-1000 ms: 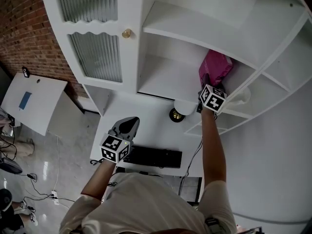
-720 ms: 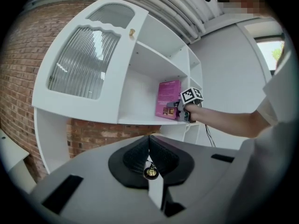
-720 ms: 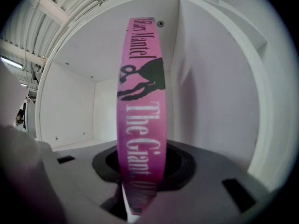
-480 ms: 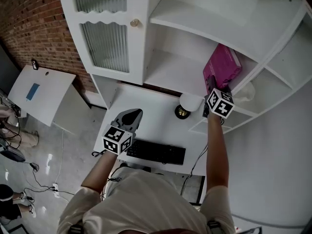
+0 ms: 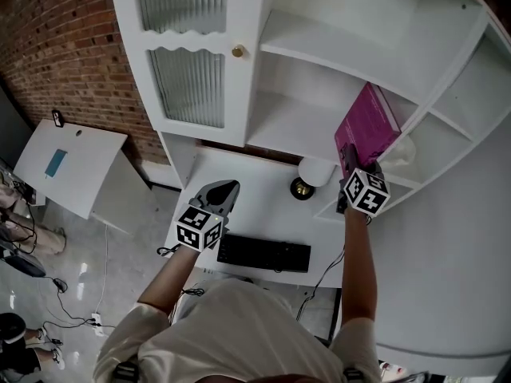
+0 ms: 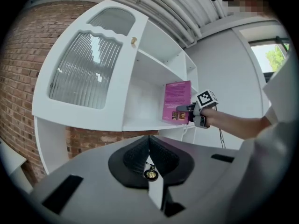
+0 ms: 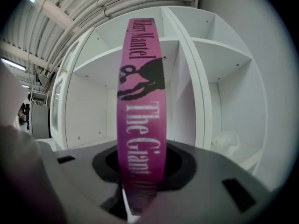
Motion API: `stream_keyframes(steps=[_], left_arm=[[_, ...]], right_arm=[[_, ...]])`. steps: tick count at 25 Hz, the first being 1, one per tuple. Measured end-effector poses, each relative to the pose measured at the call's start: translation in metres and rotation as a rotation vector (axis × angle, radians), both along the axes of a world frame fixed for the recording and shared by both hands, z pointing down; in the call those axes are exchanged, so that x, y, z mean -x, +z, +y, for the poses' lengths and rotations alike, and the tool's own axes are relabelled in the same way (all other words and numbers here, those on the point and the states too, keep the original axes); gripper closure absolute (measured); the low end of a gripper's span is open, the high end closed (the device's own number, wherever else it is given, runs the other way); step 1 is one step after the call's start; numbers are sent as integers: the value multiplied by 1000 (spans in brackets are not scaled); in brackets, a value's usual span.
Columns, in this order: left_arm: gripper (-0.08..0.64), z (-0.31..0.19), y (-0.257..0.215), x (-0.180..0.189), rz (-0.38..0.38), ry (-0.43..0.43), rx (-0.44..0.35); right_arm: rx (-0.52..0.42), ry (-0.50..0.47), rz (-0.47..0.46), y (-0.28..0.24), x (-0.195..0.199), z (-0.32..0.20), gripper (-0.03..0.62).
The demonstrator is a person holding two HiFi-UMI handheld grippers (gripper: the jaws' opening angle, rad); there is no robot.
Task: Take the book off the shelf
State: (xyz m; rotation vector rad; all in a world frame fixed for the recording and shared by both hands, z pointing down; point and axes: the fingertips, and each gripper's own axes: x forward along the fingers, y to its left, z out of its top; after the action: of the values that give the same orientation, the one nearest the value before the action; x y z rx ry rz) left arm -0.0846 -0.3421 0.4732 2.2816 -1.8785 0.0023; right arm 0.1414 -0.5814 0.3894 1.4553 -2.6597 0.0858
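there, flat glossy magenta book (image 5: 368, 130)

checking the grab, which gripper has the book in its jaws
The right gripper: its jaws clamp the pink book by the spine. The left gripper is shut on nothing.

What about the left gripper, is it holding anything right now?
No. In its own view, the left gripper shows its jaws pressed together with nothing between them.

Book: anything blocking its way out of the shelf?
Nothing visible. The right hand-held gripper is shut on the book at its spine, and the book stands alone at the open front of the shelf. The nearest thing, a round lamp, sits lower on the desk.
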Motion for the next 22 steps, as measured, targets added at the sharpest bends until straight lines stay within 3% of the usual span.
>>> stream_keyframes(steps=[22], left_arm=[[566, 26, -6, 19, 38, 71, -22]], right_arm=[[17, 13, -36, 24, -10, 122, 456]])
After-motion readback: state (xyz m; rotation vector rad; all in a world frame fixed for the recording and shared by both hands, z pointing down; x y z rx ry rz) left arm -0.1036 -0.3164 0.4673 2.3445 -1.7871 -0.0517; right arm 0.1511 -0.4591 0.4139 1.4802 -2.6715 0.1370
